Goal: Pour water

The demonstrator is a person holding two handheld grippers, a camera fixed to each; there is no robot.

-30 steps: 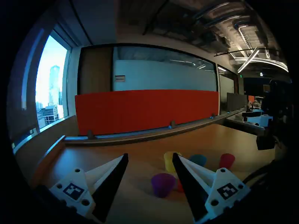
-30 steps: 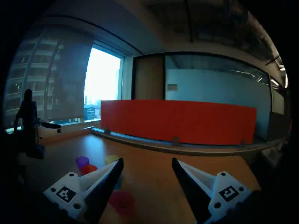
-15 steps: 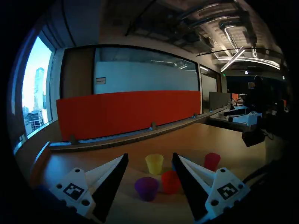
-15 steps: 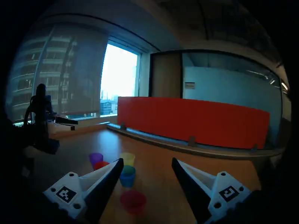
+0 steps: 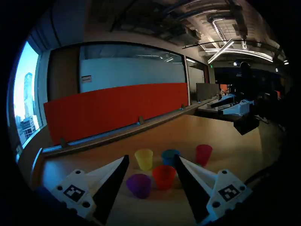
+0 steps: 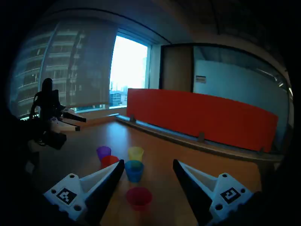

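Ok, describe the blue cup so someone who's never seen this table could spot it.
On the wooden table in front of the long red divider, five small cups stand clustered. The blue cup sits between the yellow cup and the pink cup, the only blue one.

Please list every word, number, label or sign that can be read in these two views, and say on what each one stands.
No text here can be read.
Small white sign above the red partition: too small and blurred to read.
Black-and-white square markers: patterns only, no letters.
Cups: no print that I can see.
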